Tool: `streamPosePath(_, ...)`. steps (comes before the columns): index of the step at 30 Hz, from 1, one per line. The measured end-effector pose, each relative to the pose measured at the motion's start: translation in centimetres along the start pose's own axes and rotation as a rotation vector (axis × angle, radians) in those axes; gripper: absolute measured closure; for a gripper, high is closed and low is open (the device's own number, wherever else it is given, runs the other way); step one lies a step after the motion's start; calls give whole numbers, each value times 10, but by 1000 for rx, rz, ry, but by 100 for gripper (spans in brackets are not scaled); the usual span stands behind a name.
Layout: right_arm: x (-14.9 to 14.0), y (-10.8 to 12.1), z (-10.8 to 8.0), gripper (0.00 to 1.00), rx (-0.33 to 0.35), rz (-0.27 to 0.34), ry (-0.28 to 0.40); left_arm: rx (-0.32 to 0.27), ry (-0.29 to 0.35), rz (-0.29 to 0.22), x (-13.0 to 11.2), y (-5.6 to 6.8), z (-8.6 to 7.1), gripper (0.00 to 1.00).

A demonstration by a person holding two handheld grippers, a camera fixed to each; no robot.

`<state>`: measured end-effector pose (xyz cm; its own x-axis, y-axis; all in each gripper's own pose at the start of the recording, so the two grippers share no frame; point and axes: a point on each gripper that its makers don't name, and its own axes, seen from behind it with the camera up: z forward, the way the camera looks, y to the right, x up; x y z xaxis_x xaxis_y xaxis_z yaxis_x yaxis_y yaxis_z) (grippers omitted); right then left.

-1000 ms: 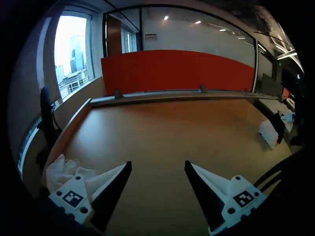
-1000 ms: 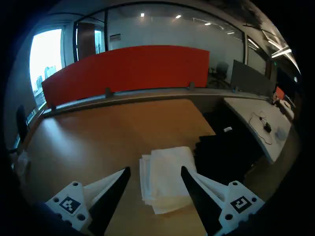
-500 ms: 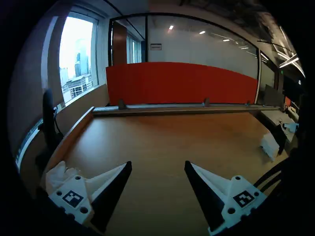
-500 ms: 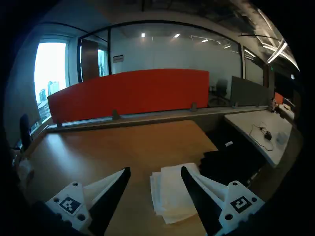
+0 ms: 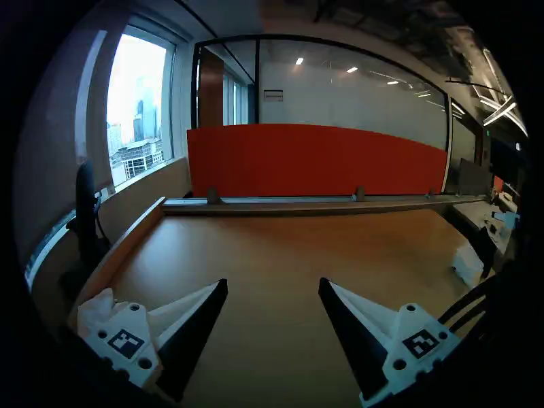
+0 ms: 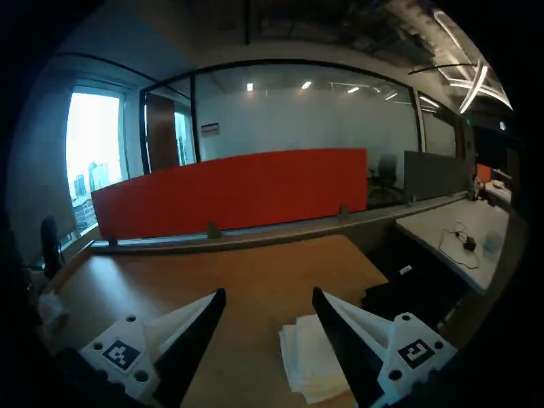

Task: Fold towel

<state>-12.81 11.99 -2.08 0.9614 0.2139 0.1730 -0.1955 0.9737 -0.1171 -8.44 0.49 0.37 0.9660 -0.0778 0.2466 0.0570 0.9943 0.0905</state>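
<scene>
Both grippers have risen and tilted up, so the folded towel stack [image 6: 307,355] sits lower in the right gripper view, at the wooden table's [image 6: 258,272] right edge beside the right gripper [image 6: 267,292]. The left gripper view has a crumpled white towel [image 5: 95,307] behind the left gripper [image 5: 272,281], at the table's left corner. Both tongs stand apart, holding nothing.
</scene>
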Motion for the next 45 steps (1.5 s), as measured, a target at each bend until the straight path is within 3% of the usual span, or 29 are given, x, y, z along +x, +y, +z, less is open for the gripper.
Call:
streamPosePath(9,14,-29,3,1,7,-41,54,9,54,-10,17,-3,2,0)
streamPosePath(26,31,-105,5,1,75,-75,132,9,148,-57,40,-12,1,0)
streamPosePath(35,41,-124,7,1,75,-95,155,21,185,-77,46,-20,2,0)
streamPosePath(45,48,-140,7,2,78,-105,159,9,205,-100,45,-15,5,0)
